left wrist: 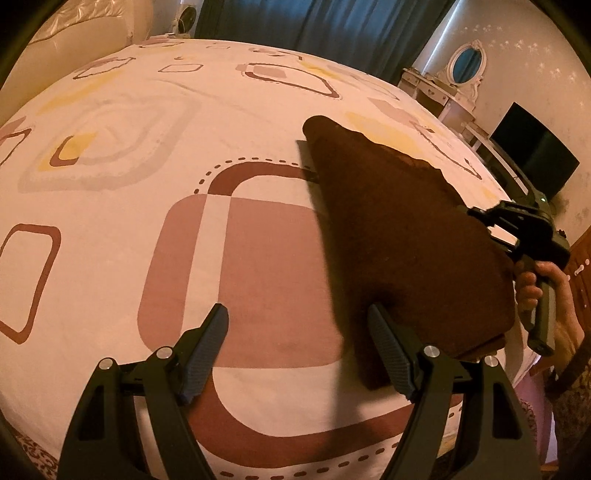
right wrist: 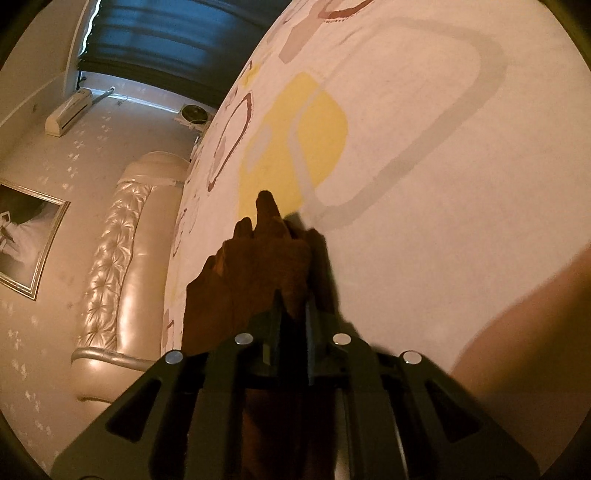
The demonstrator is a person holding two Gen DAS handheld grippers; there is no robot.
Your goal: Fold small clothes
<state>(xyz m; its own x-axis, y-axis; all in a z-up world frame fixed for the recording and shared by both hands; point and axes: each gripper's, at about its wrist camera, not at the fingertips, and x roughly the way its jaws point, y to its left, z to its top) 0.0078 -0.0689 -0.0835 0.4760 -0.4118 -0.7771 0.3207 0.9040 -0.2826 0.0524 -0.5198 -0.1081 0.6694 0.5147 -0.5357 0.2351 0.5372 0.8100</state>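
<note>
A small dark brown garment [left wrist: 399, 236] is held up over the bed, hanging as a tilted sheet above the patterned bedsheet [left wrist: 147, 147]. My left gripper [left wrist: 299, 354] is open and empty, just left of the garment's lower edge; its right finger [left wrist: 391, 350] stands close against the cloth. My right gripper [left wrist: 484, 218] grips the garment's right edge. In the right wrist view my right gripper [right wrist: 293, 299] is shut on the bunched brown garment [right wrist: 258, 258], above the bedsheet [right wrist: 424, 147].
A padded cream headboard [right wrist: 118, 258] lies at the far end of the bed. Blue curtains [left wrist: 314, 26], a white dressing table with oval mirror [left wrist: 458, 74] and a dark screen [left wrist: 532, 147] stand beyond the bed. A person's hand [left wrist: 546, 291] holds the right gripper.
</note>
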